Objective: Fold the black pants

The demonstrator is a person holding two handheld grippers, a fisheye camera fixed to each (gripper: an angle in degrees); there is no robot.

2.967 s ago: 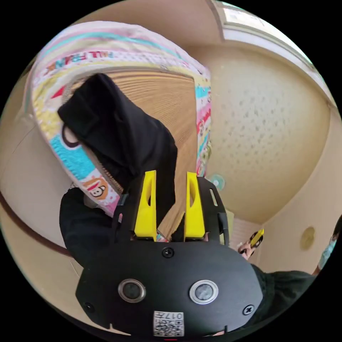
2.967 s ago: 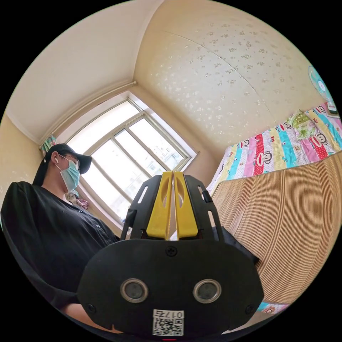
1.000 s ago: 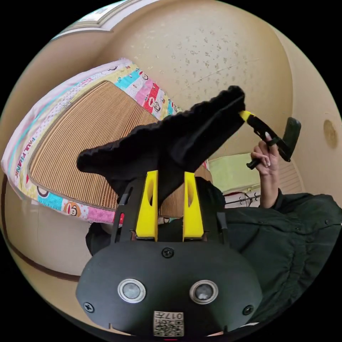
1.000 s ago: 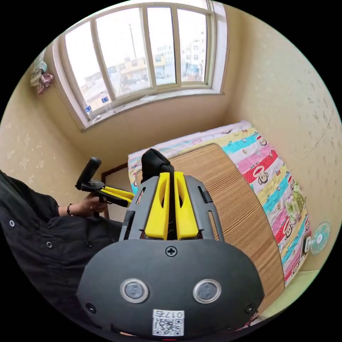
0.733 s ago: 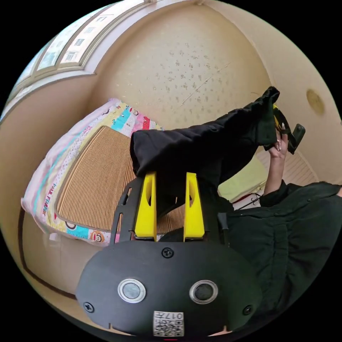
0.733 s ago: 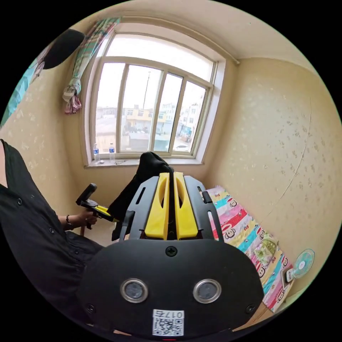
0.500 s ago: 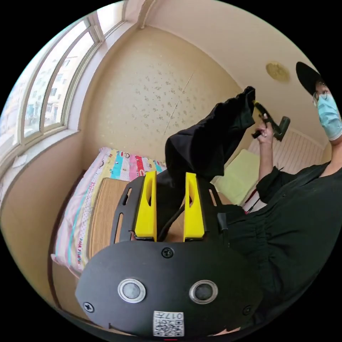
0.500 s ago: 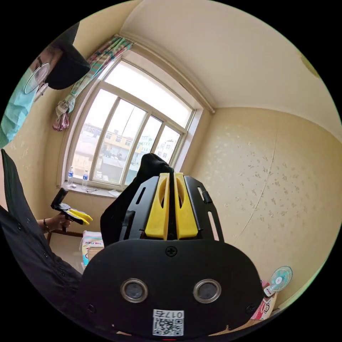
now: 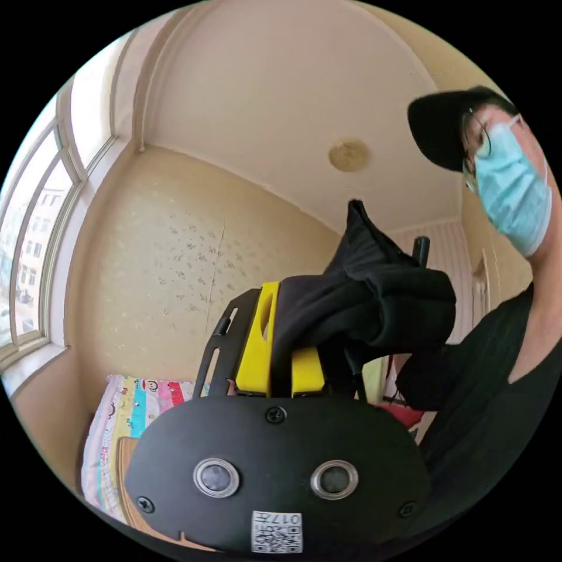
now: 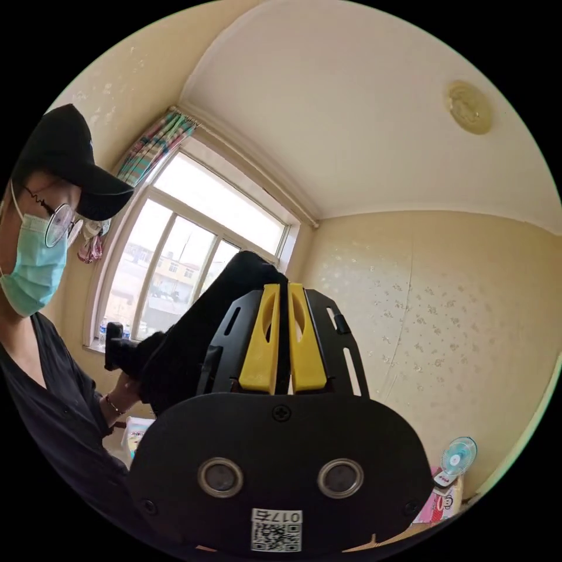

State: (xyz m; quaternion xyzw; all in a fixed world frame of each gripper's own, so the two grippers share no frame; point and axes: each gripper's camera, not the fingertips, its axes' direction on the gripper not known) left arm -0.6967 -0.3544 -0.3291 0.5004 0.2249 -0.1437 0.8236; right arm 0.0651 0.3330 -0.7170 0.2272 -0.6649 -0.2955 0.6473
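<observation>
We have the black pants (image 9: 374, 304) lifted well above the bed (image 9: 126, 404), bunched in the air between our two tools and close in front of our chest. In the left gripper view the left tongs (image 9: 281, 328) carry the cloth between their yellow jaws, which stand close together on it; the fabric drapes over the nearer jaw and hides part of it, yet the bite looks like a true pinch. In the right gripper view the right tongs (image 10: 281, 328) are pressed nearly together with a dark fold of the pants (image 10: 193, 333) rising just beyond their tips, so we judge them to be pinching the fabric as well. The other tool's handle (image 10: 114, 345) sits just beside that same dark mass, which tells us the two grips are near one another.

We judge this to be the opening step: the garment is raised and gathered, not yet laid flat, and no fold is made. The next move calls for drawing the two grips apart along the waistband so the legs hang free and straight, then lowering the pants onto the bed below. Both pinches must hold firm, for a slipped corner would drop the whole bundle into a heap.
</observation>
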